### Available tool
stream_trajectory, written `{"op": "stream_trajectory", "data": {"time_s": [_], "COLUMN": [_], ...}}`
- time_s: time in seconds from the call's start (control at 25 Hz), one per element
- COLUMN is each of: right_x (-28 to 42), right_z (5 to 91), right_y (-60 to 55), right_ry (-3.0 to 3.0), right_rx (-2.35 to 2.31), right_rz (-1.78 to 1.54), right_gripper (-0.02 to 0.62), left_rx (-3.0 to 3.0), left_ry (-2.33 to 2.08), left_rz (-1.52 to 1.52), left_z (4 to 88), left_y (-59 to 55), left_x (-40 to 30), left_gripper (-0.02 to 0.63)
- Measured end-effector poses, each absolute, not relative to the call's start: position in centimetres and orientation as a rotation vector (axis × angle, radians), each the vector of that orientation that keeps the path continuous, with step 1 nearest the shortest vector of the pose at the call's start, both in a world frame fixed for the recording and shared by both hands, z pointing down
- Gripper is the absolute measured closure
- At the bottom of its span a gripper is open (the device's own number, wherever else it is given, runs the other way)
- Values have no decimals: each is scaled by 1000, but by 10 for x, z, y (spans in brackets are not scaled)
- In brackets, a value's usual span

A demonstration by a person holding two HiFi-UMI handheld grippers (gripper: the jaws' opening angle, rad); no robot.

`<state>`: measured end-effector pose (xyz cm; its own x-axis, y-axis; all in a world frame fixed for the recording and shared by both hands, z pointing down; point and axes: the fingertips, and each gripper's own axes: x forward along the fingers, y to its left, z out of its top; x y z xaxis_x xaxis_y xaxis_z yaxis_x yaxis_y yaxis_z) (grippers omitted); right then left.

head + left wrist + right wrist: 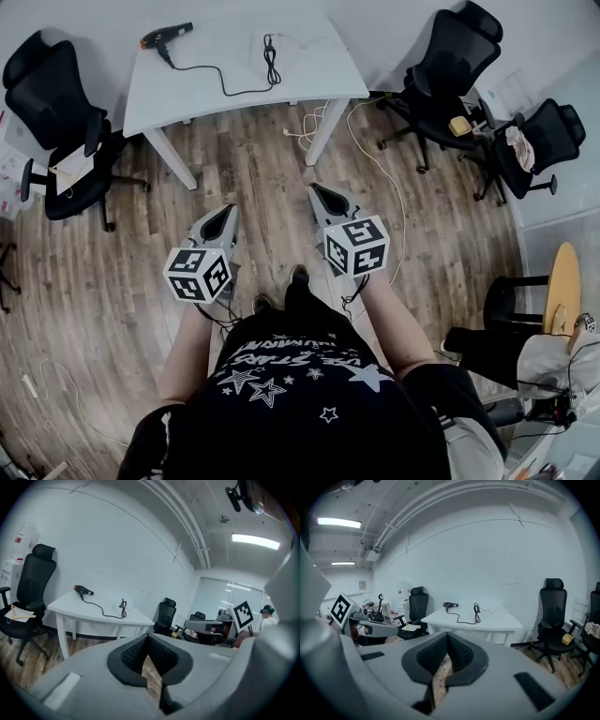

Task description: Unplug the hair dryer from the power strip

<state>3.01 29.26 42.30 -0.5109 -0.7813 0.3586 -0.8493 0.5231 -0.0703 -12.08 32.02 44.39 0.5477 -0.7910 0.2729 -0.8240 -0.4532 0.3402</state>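
A black and orange hair dryer (pixel 167 36) lies on the far left of a white table (pixel 309 66). Its black cable (pixel 225 89) runs right to a coiled bundle (pixel 271 52); what the bundle's end sits in is too pale to make out. Both grippers hang over the wooden floor, well short of the table. My left gripper (pixel 228 208) is shut with nothing in it, and so is my right gripper (pixel 314 187). The dryer (pixel 83 590) and bundle (pixel 123 605) show far beyond the left gripper (pixel 147 637). The right gripper (pixel 447 635) faces the dryer (pixel 450 604) too.
Black office chairs stand left of the table (pixel 61 94) and to its right (pixel 450 66), with a third further right (pixel 539 136). A white cord (pixel 384 178) trails over the floor from under the table. A round wooden table (pixel 562 286) sits at the right edge.
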Motion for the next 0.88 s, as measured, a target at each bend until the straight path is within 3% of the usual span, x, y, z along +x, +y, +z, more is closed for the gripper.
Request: {"op": "stream_trajectory", "data": {"time_s": [0.48,0.88], "right_x": [30,42], "right_z": [441,446], "right_y": [291,187], "right_ry": [-2496,-2558], "right_rx": [1435,1382], "right_rz": [412,452], "right_gripper": [586,586], "left_rx": [2319,2237], "left_ry": [-1299,-1395], "left_rz": [139,170], "left_z": [464,475], "left_y": [324,250], "left_x": [-133,-130], "left_gripper": [598,598]}}
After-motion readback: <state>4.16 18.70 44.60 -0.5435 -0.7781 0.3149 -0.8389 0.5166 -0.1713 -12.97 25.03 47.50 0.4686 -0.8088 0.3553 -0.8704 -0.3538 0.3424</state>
